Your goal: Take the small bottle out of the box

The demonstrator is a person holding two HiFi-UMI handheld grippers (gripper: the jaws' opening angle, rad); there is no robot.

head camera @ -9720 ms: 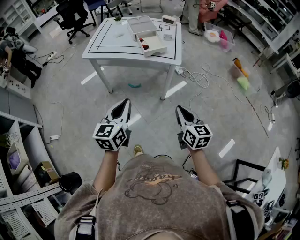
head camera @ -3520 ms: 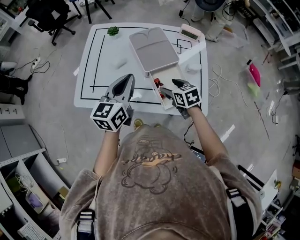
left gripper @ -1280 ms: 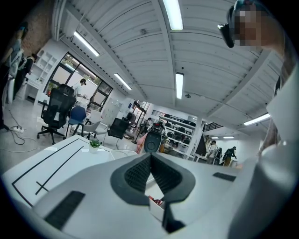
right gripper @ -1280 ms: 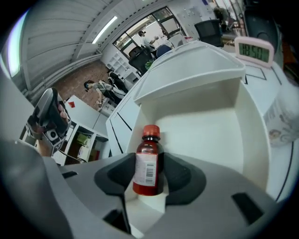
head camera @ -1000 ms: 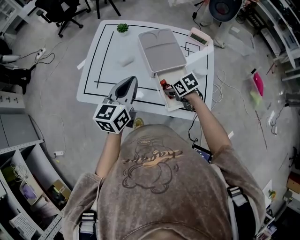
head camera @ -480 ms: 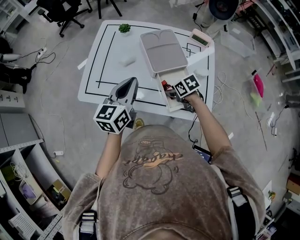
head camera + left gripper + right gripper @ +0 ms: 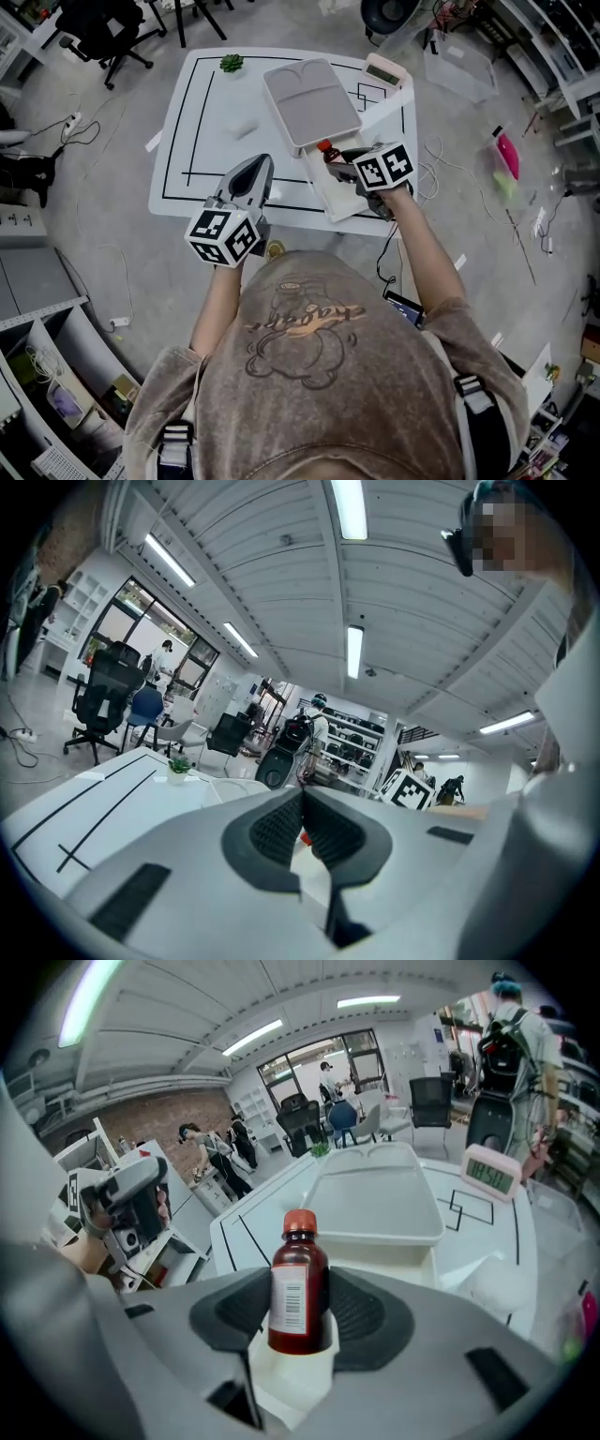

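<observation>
The small brown bottle [image 7: 298,1279] with a red cap and a white label stands upright between my right gripper's [image 7: 298,1321] pads, which are shut on its lower body. In the head view the bottle [image 7: 326,152] hangs just above the open white box [image 7: 323,194] near the table's front edge, beside the box's raised lid [image 7: 309,98]. The box's tray [image 7: 286,1377] shows below the bottle. My left gripper [image 7: 255,173] hovers over the front of the table, left of the box, shut and empty, its pads [image 7: 281,822] meeting at the tip.
On the white table [image 7: 202,141] with black lines sit a small green plant [image 7: 231,63], a pink clock [image 7: 384,70] and a small white object [image 7: 246,127]. Office chairs [image 7: 94,28] and cables stand on the floor around it. People stand beyond the table [image 7: 511,1035].
My right gripper has lifted up out of the box tray with the bottle held in it. The left gripper has stayed where it was.
</observation>
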